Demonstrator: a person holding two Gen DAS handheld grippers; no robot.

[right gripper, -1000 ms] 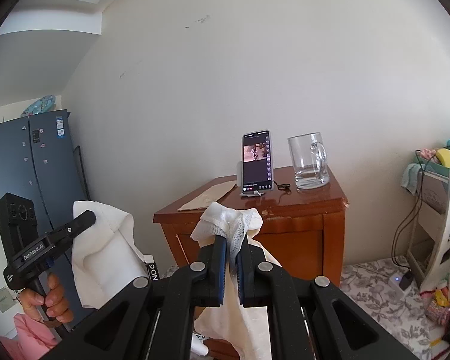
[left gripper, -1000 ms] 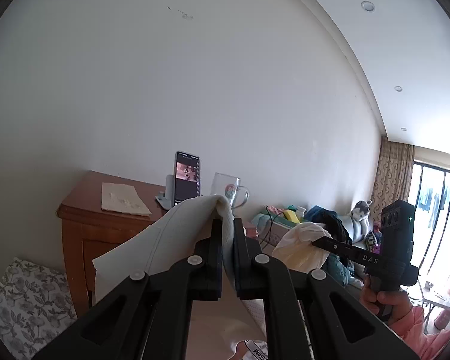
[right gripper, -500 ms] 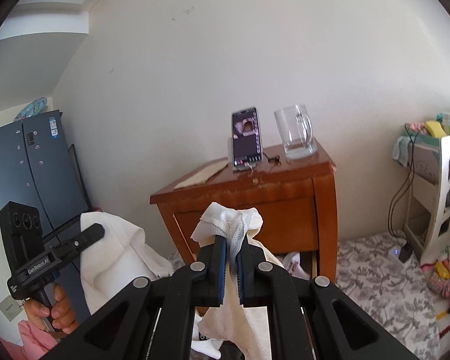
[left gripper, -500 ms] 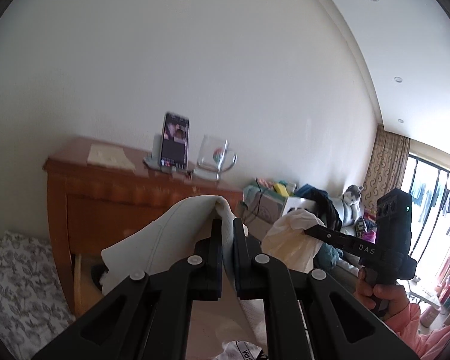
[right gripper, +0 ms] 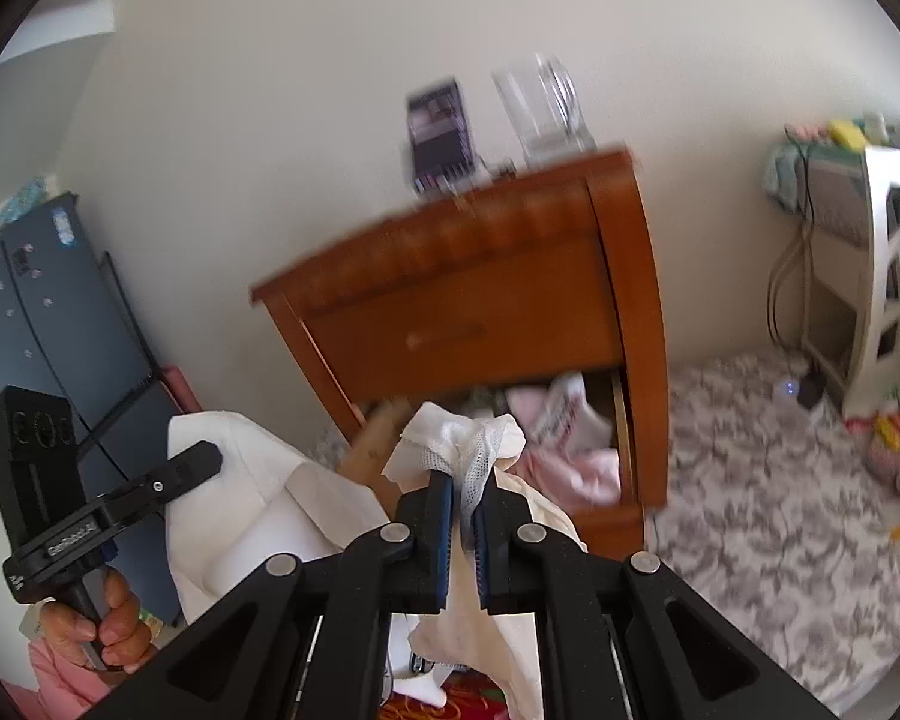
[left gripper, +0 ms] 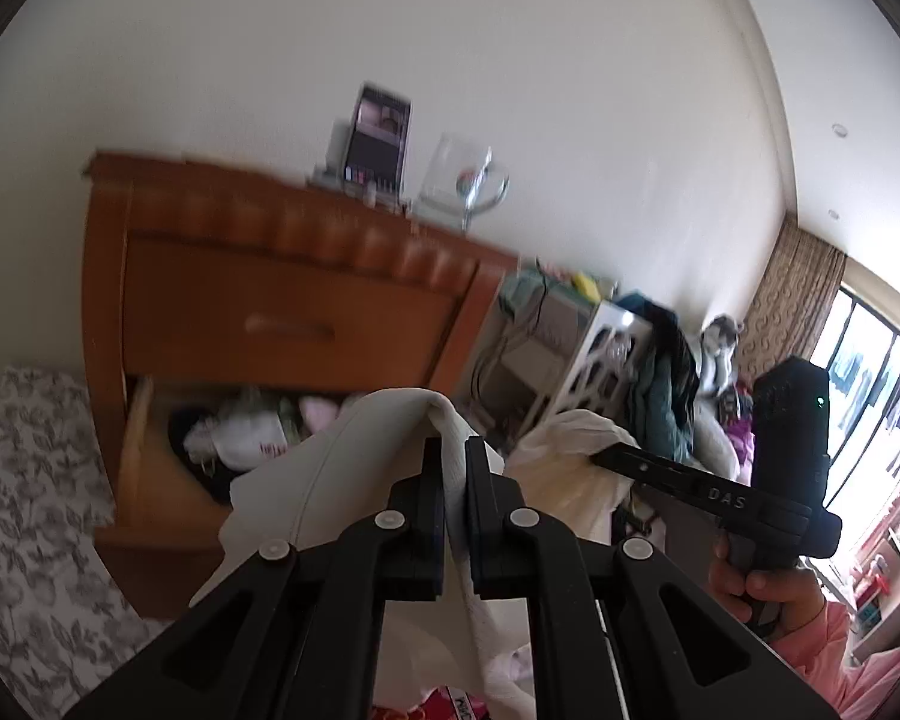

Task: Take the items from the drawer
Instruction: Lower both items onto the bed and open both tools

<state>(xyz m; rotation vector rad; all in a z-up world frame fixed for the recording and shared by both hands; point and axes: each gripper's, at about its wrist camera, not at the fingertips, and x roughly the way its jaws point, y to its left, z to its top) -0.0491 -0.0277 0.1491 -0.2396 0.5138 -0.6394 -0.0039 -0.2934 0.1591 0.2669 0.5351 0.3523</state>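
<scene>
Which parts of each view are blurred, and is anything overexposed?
Left wrist view: wooden nightstand and upright phone smeared, hand-held gripper sharp, window blown out. Right wrist view: nightstand, clear glass mug smeared; gripper crisp.

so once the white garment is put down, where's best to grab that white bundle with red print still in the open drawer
Probably the white bundle by its bunched top, coming from above and the open front of the lower drawer. It lies crumpled among other clothes, and the closed drawer overhangs the back. Both the left gripper and right gripper are shut on the white garment.
</scene>
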